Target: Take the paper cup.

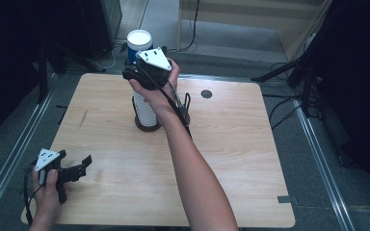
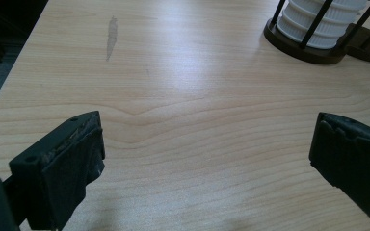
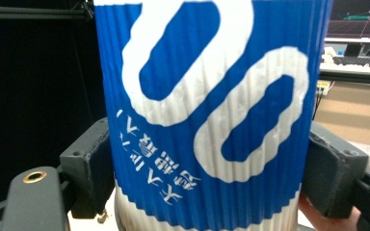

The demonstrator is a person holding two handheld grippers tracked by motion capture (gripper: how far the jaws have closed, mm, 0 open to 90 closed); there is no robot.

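A pale wooden table with rounded corners (image 1: 231, 159) is seen from above, set on a grey floor with dark equipment around it. Near the table's far middle, a stack of white ribbed paper cups (image 1: 145, 111) is held upright in a dark round-based wire cup holder (image 2: 313, 48). Above that stack, a blue corrugated paper cup with white looping markings (image 3: 212, 110) is lifted clear by the right gripper (image 1: 142, 72), which is closed against the cup's two sides low on its wall, with a pad pressed to each flank. The cup's white open rim (image 1: 139, 37) is turned upward. At the near left corner of the table, the left gripper (image 2: 207, 163) is held low over bare wood, its jaws spread wide with nothing between them.

The cup is judged to be light and easily crushed, its ribbed sleeve giving fair friction. A gentle squeeze across the mid-wall is judged safest; a hard pinch near the rim would likely be answered by buckling. Whether another cup clings inside it cannot be told.
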